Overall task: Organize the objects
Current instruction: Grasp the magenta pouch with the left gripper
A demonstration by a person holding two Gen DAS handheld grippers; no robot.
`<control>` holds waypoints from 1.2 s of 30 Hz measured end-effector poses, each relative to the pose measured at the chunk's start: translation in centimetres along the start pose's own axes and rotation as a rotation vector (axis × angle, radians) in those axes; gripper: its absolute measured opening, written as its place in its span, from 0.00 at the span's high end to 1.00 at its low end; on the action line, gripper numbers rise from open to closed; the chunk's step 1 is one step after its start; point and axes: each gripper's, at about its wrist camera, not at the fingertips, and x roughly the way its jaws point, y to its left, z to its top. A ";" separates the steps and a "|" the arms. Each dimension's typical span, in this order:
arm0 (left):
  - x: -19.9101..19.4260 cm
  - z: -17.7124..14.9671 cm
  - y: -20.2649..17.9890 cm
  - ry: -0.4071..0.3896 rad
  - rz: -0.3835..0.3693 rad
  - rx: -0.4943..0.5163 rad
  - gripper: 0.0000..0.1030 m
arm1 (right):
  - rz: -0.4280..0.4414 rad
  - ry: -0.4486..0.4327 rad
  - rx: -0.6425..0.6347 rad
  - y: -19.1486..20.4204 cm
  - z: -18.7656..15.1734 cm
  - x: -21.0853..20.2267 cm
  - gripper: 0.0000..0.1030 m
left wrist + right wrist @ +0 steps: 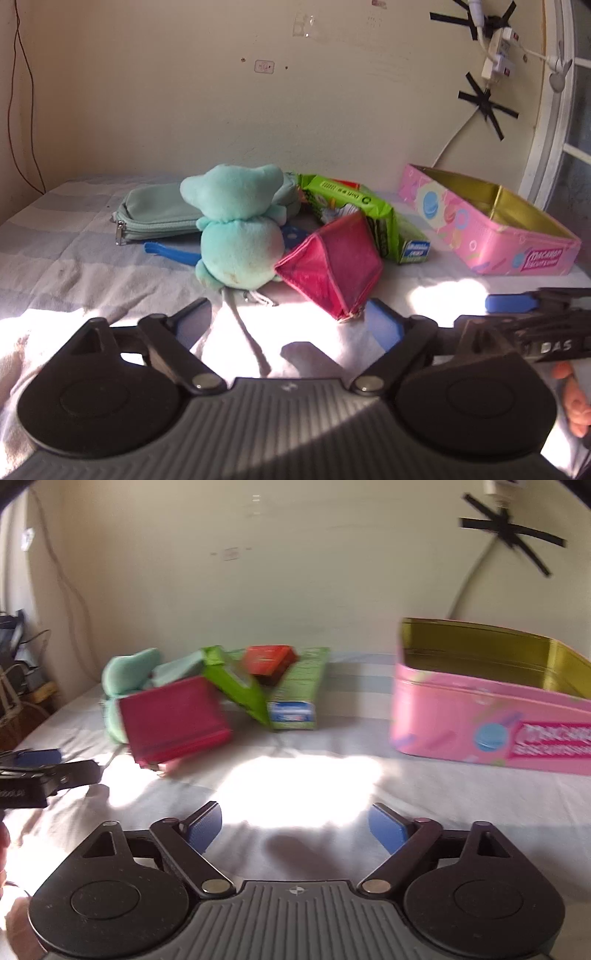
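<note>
The striped grey-blue cloth-covered surface (74,236) carries everything, and nothing looks sorted yet. The open pink rectangular biscuit tin (491,236), gold inside, stands apart at the right and, as far as its interior shows, holds nothing. The pale green zippered fabric pouch (155,214) lies at the back of the pile. The turquoise plush toy (236,229) sits against it, touching the magenta fabric pouch (332,269). The green foil snack packet (354,206) and the green toothpaste carton (295,698) lean behind, with a small red box (269,661) on top. The left gripper (288,325) and the right gripper (295,827) both stand wide apart, holding nothing, so every item remains to be moved.
</note>
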 end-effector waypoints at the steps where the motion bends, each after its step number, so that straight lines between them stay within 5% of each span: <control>1: 0.1 0.3 -0.1 -0.003 -0.031 -0.010 0.19 | 0.054 0.002 -0.021 0.6 0.6 0.6 0.39; 8: 3.1 1.4 -1.7 0.008 -0.126 0.002 0.42 | 0.300 0.028 -0.005 1.6 5.2 6.8 0.66; 20: 6.4 0.7 -0.2 0.069 -0.149 -0.093 0.55 | 0.473 0.003 0.111 -0.7 6.8 11.7 0.57; 27: 4.4 0.7 1.0 0.065 -0.115 -0.131 0.55 | 0.562 0.047 0.024 1.2 6.7 9.9 0.54; 31: 2.6 -0.5 2.4 0.096 -0.187 -0.154 0.55 | 0.630 0.093 -0.015 1.7 4.6 7.1 0.54; 36: 1.3 -0.9 1.4 0.071 -0.159 -0.104 0.54 | 0.584 0.054 -0.028 2.8 3.5 5.6 0.54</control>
